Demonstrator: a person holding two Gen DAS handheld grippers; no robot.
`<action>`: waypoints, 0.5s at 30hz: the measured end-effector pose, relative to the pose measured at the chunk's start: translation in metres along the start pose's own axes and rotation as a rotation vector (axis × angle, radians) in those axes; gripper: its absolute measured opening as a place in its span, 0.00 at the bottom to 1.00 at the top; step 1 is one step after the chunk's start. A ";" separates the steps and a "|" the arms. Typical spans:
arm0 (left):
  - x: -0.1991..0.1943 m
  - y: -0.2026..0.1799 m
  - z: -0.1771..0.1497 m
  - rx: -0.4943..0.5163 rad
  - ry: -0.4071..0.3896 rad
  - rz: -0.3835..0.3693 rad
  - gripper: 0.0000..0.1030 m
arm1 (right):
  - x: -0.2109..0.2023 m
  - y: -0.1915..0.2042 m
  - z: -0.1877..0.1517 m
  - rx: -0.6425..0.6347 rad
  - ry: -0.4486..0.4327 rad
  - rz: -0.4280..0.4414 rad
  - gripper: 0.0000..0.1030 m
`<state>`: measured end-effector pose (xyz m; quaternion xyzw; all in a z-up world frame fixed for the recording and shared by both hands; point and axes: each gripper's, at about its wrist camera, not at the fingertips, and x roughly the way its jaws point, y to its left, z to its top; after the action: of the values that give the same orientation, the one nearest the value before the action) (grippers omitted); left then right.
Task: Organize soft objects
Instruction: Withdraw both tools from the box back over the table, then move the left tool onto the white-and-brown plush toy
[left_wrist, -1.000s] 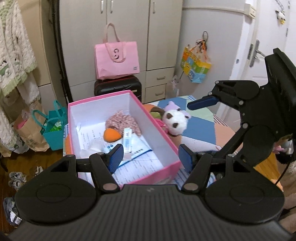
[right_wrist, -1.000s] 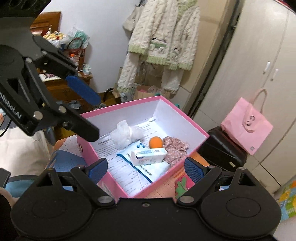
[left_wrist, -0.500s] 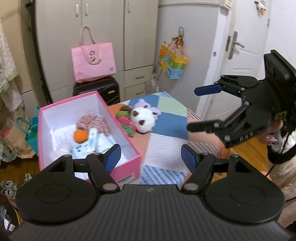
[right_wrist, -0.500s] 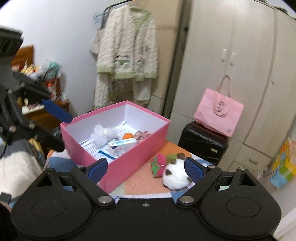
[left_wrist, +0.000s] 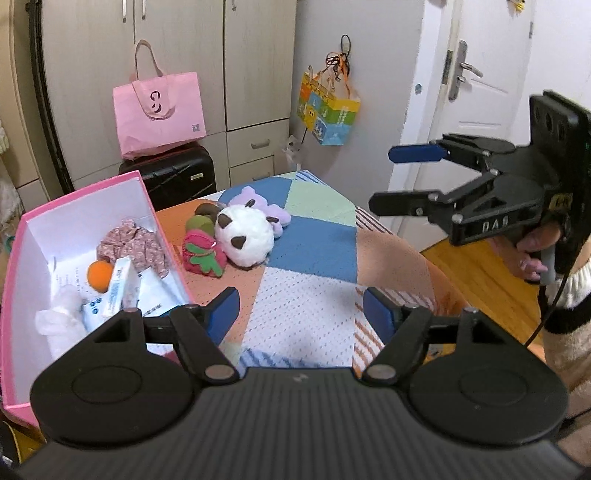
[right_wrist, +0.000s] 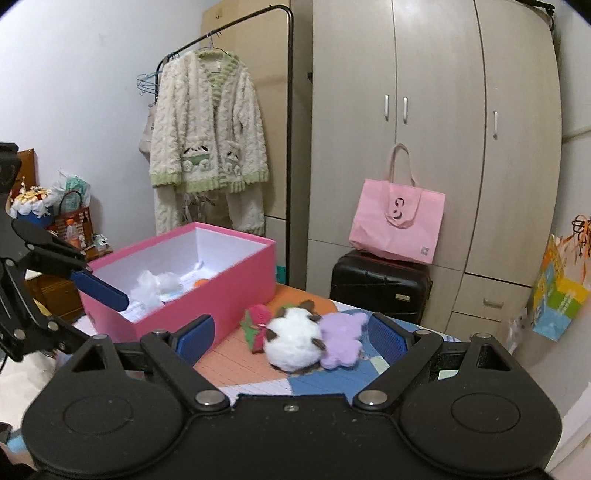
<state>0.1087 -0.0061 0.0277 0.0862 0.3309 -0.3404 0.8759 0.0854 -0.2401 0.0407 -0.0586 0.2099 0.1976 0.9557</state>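
The left gripper (left_wrist: 301, 308) has just been widening its jaws; they stand apart with nothing between them, over the patchwork cloth (left_wrist: 306, 317). The right gripper (right_wrist: 291, 338) is spread wide and empty too, its blue pads (right_wrist: 195, 338) flanking the toys from a distance.

From the left wrist view, the plush pile sits at 12 o'clock of the left gripper: a white panda plush (left_wrist: 243, 236), a red and green strawberry toy (left_wrist: 201, 254) touching it at its 9 o'clock, and a purple plush (left_wrist: 266, 210) touching it at 1 o'clock.

At 10 o'clock stands the open pink box (left_wrist: 22, 229), just beside the toys. It holds a floral cloth (left_wrist: 131, 249), an orange ball (left_wrist: 99, 277), a small white carton (left_wrist: 120, 288), crumpled white plastic (left_wrist: 59, 314) and printed papers (left_wrist: 155, 291).
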 end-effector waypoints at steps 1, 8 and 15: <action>0.006 0.001 0.002 -0.010 -0.003 0.004 0.71 | 0.002 -0.002 -0.003 -0.006 0.001 -0.003 0.90; 0.039 0.002 0.018 -0.040 -0.029 0.024 0.71 | 0.040 -0.018 -0.032 -0.049 0.047 0.042 0.90; 0.074 0.002 0.028 -0.019 -0.039 0.112 0.70 | 0.079 -0.017 -0.053 -0.023 0.062 0.137 0.90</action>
<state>0.1655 -0.0552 0.0017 0.0896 0.3116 -0.2893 0.9007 0.1383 -0.2383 -0.0407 -0.0612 0.2404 0.2629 0.9324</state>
